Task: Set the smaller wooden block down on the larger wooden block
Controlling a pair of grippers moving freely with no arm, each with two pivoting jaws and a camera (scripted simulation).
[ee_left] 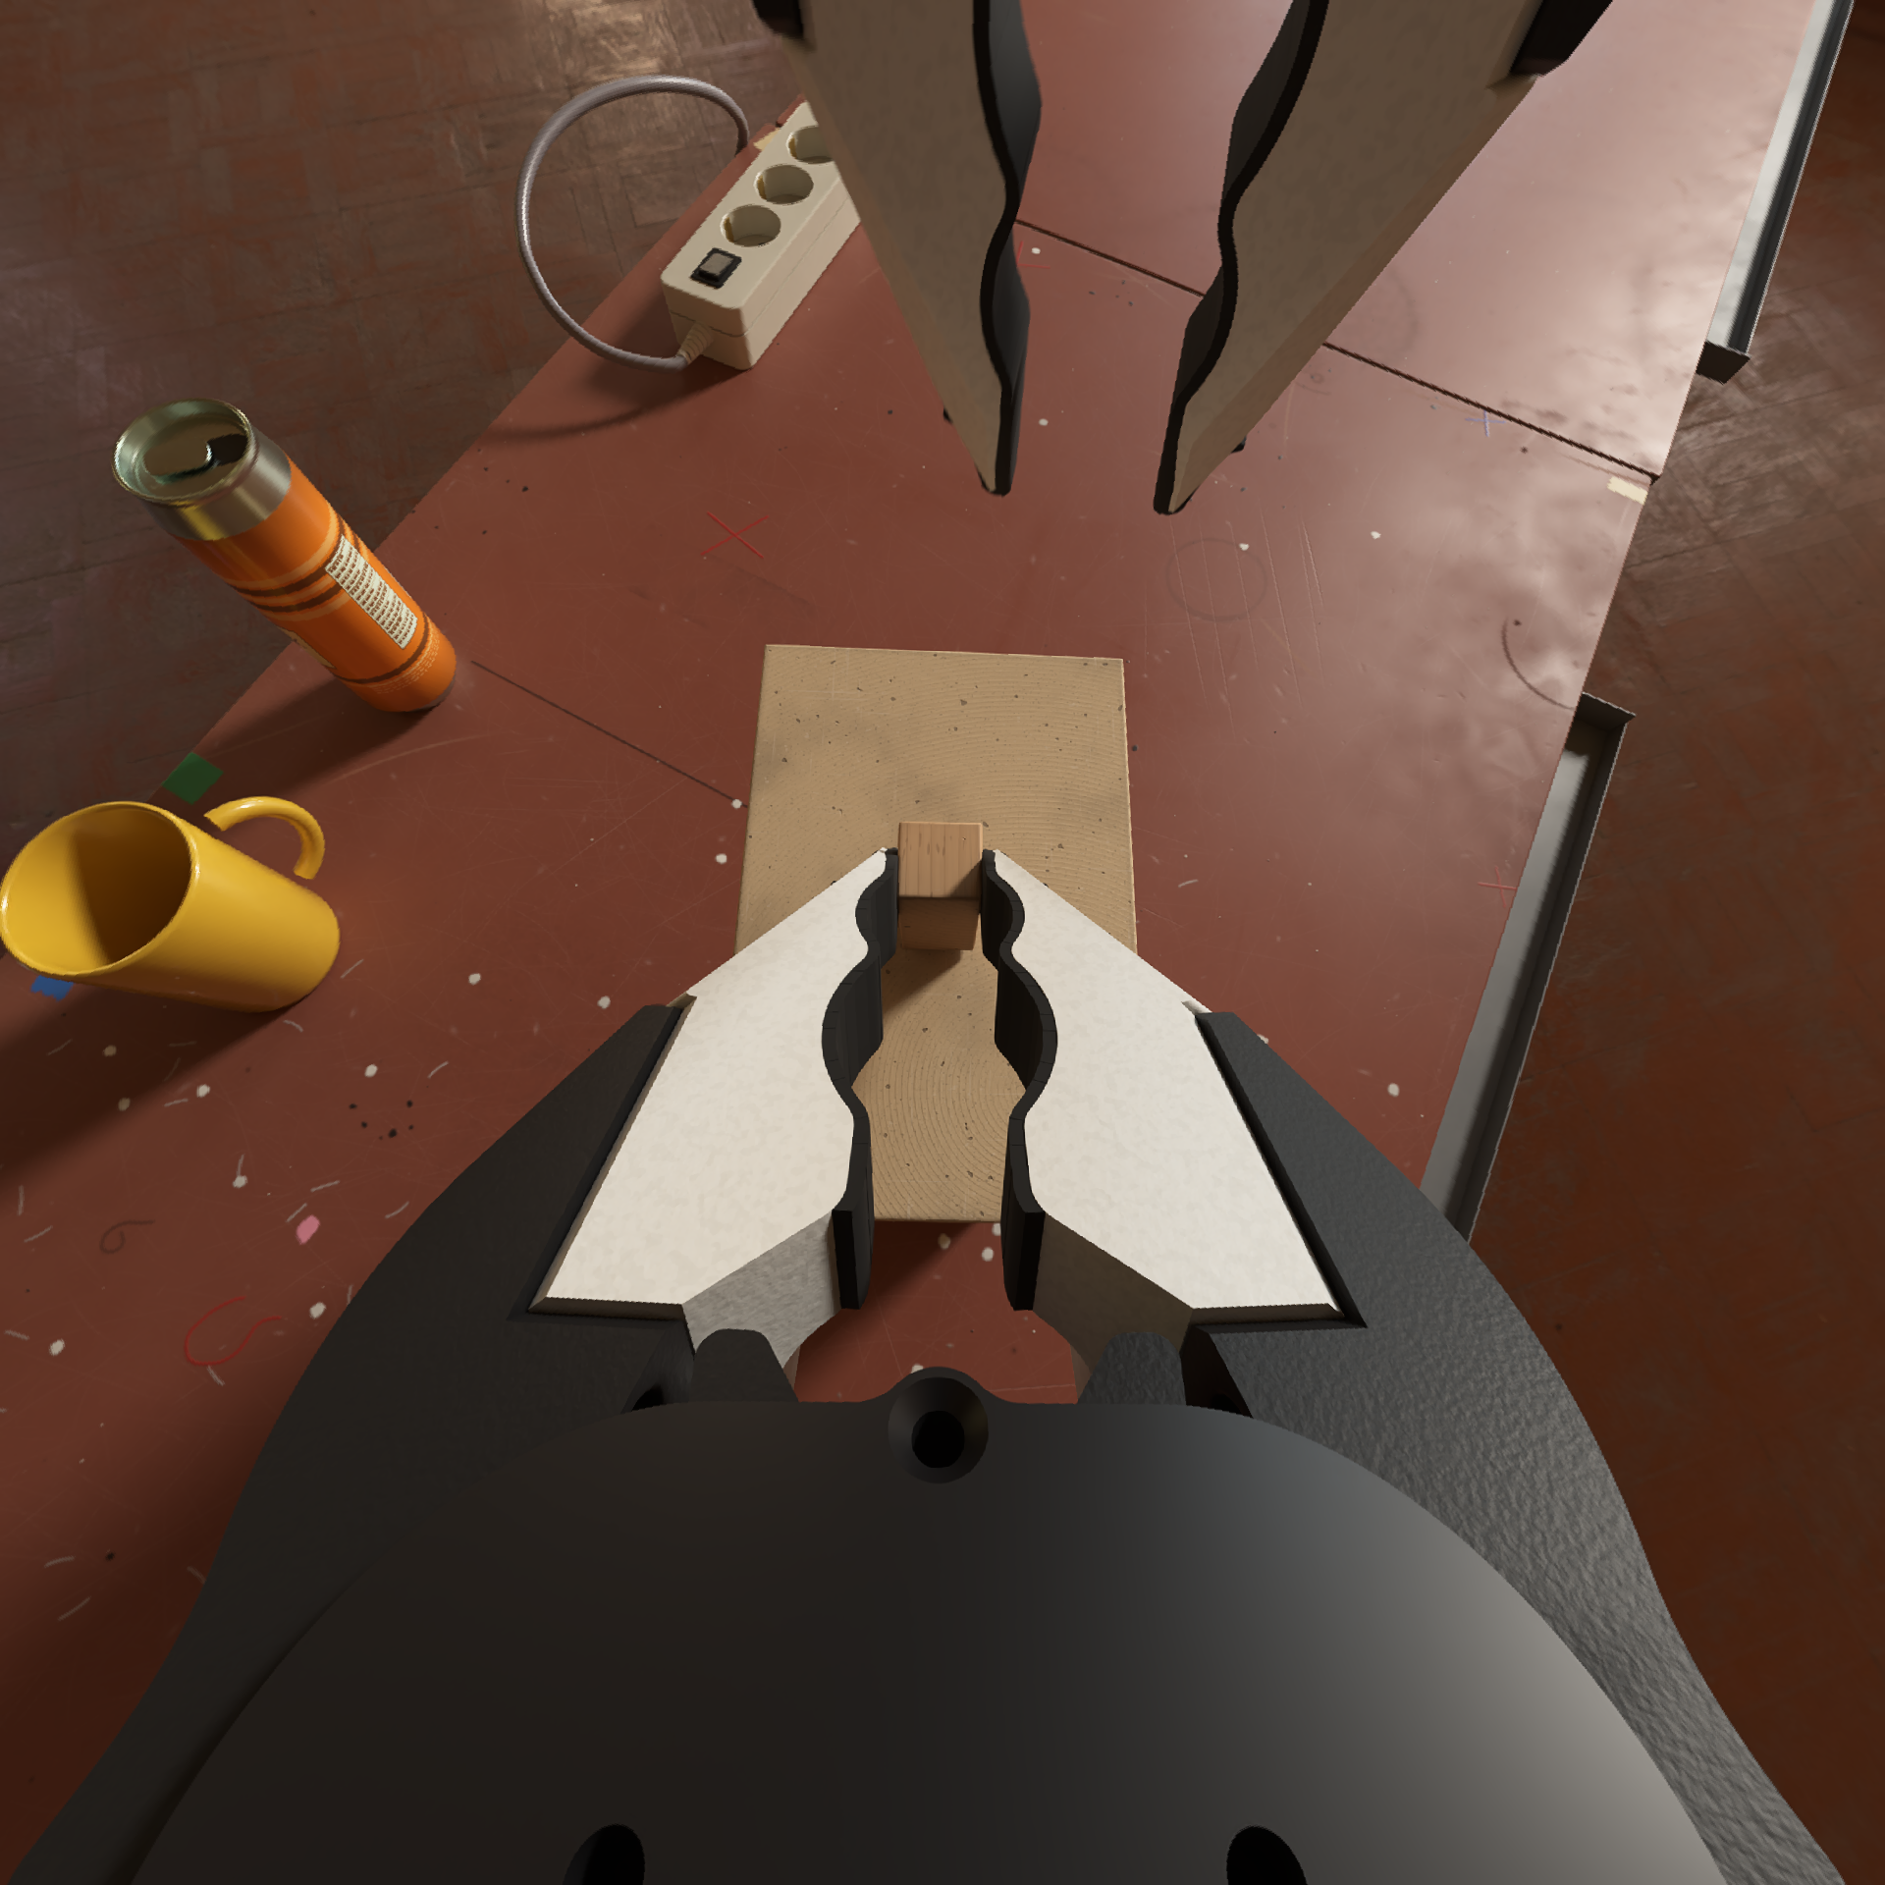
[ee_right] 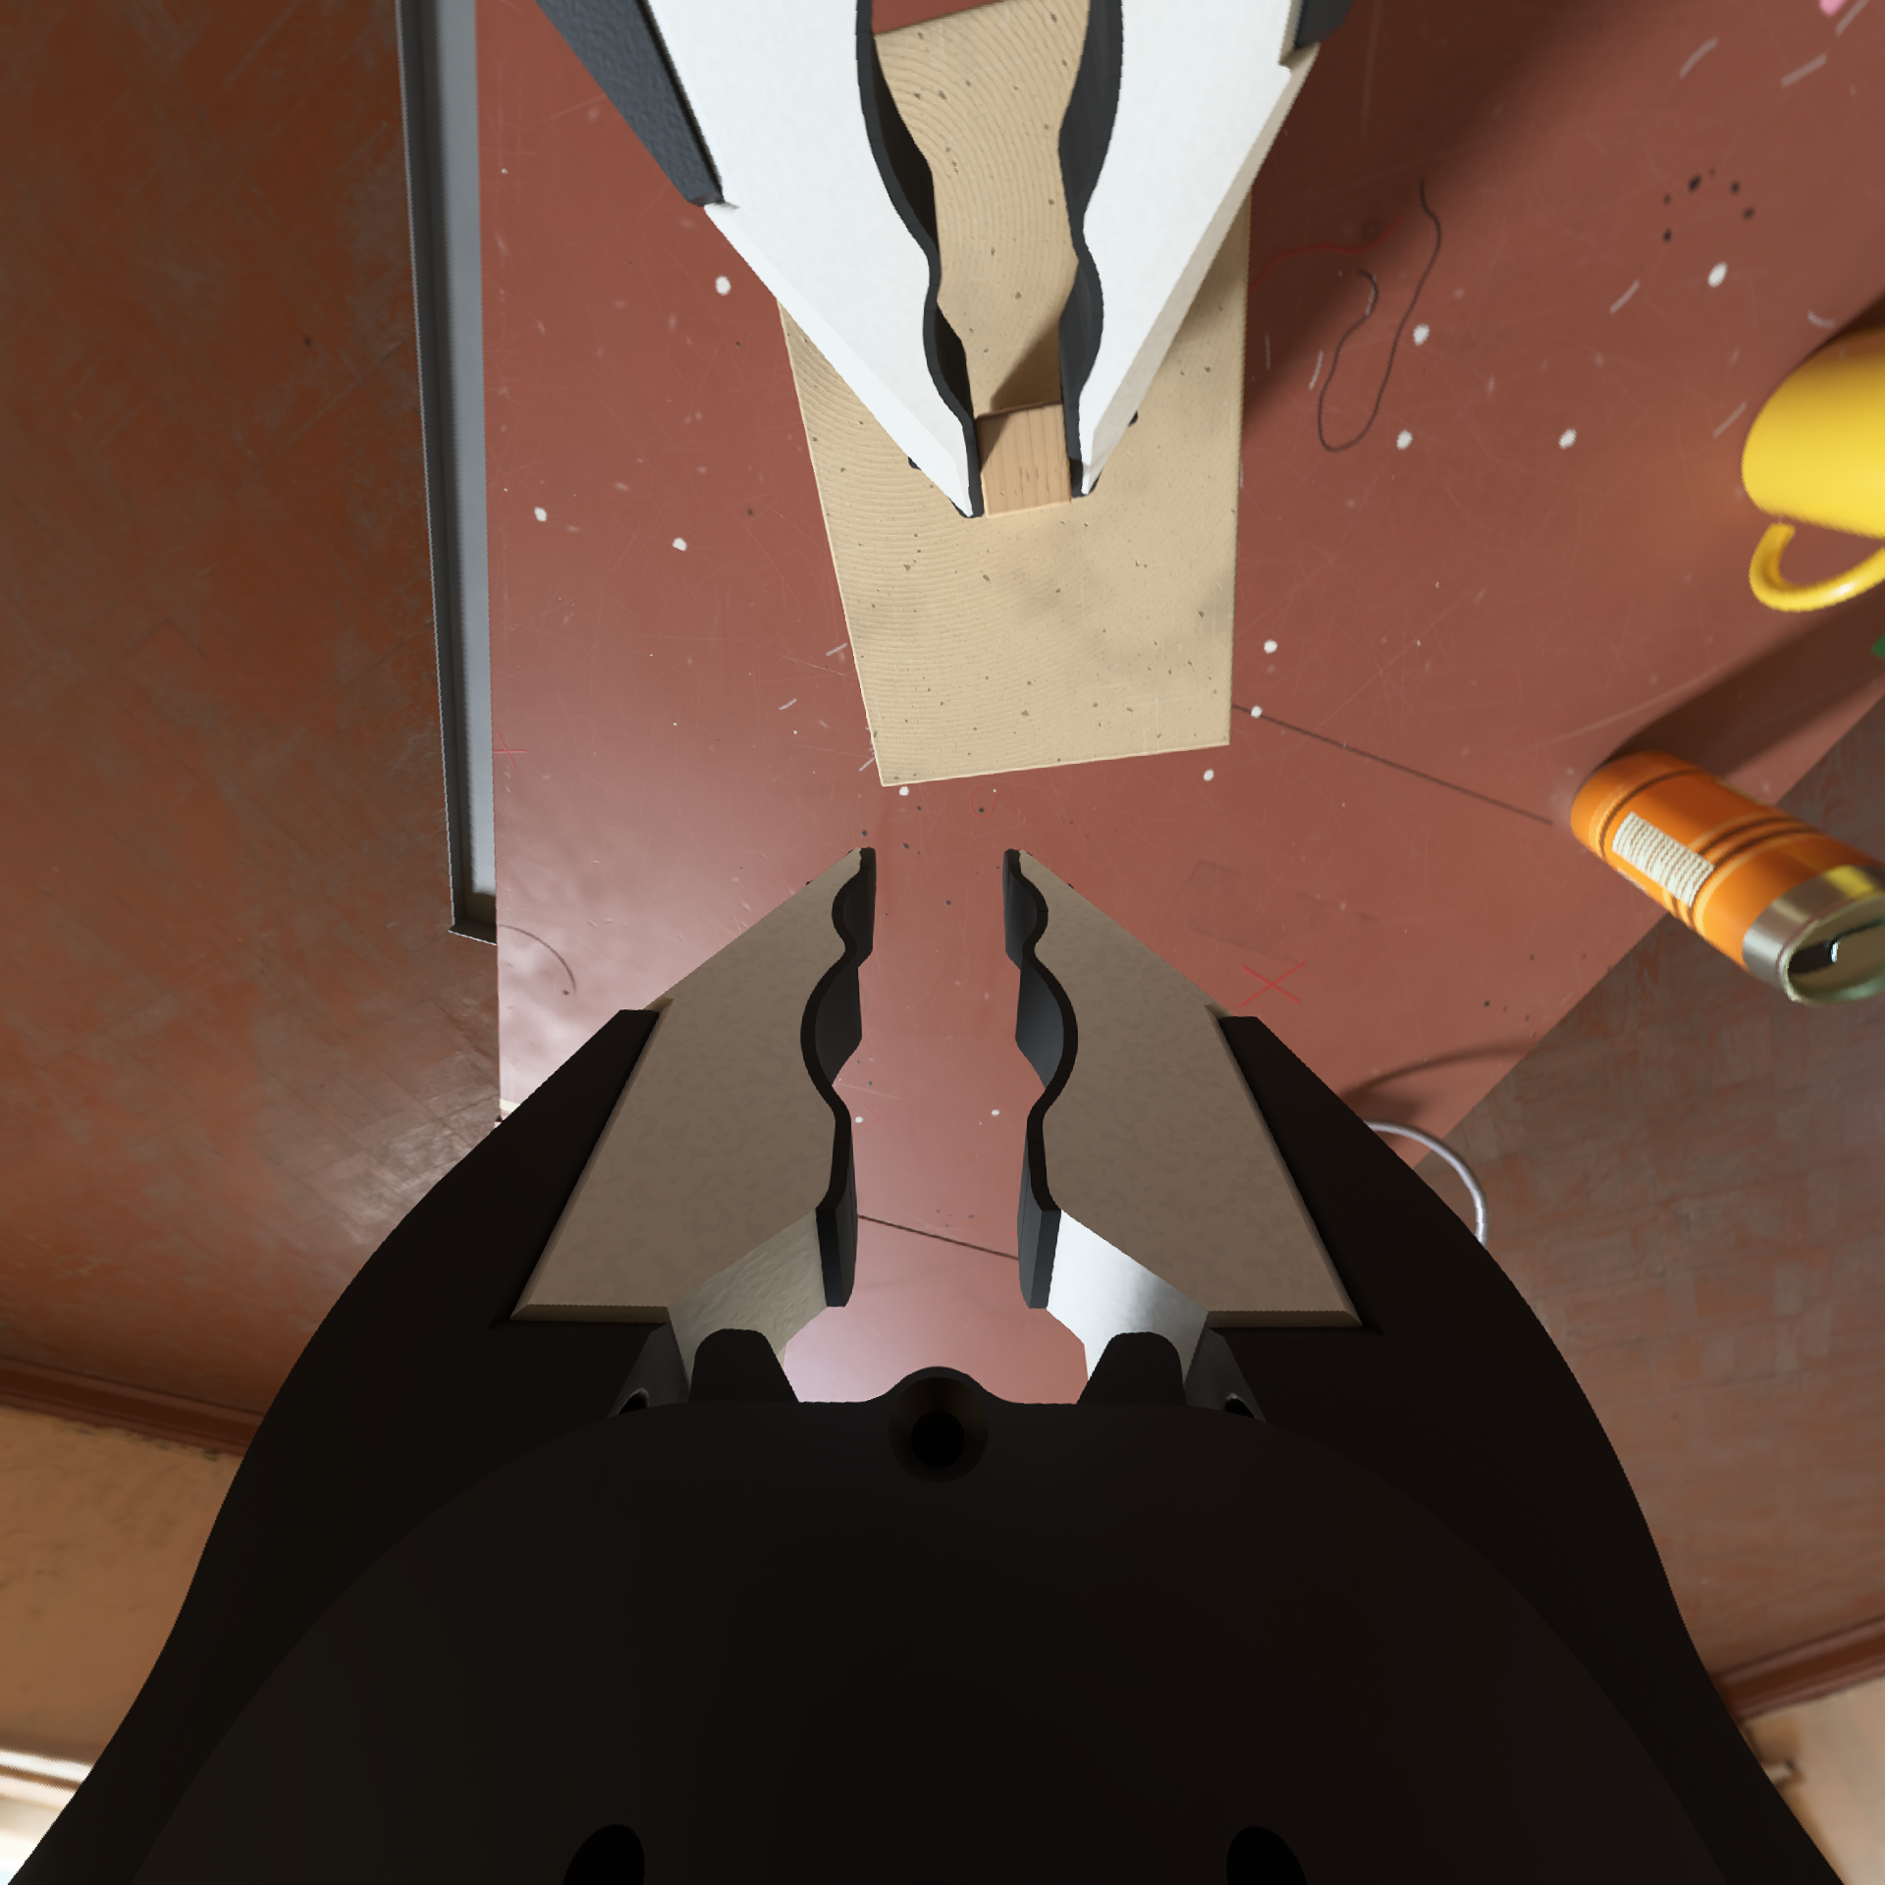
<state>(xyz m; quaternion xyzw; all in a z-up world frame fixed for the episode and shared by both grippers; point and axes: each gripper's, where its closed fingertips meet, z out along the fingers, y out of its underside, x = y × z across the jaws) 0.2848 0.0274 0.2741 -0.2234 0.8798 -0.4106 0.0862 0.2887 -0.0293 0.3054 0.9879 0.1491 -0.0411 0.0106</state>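
The larger wooden block point(ee_left: 938, 745) is a flat tan slab lying on the red-brown table. My left gripper point(ee_left: 936, 865) is shut on the smaller wooden block point(ee_left: 938, 867), a light cube held between its fingertips over the slab's middle. I cannot tell whether the cube touches the slab. In the right wrist view the left gripper point(ee_right: 1025, 500) comes in from the top, holding the cube point(ee_right: 1025, 464) over the slab point(ee_right: 1051, 632). My right gripper point(ee_right: 938, 857) is open and empty, above bare table just short of the slab's near edge. It also shows in the left wrist view point(ee_left: 1081, 500).
A yellow mug point(ee_left: 163, 908) lies on its side at the left. An orange can point(ee_left: 296, 561) stands beyond it. A beige power strip point(ee_left: 755, 255) with a grey cable sits at the back left. A grey rail point(ee_left: 1520, 949) runs along the table's right edge.
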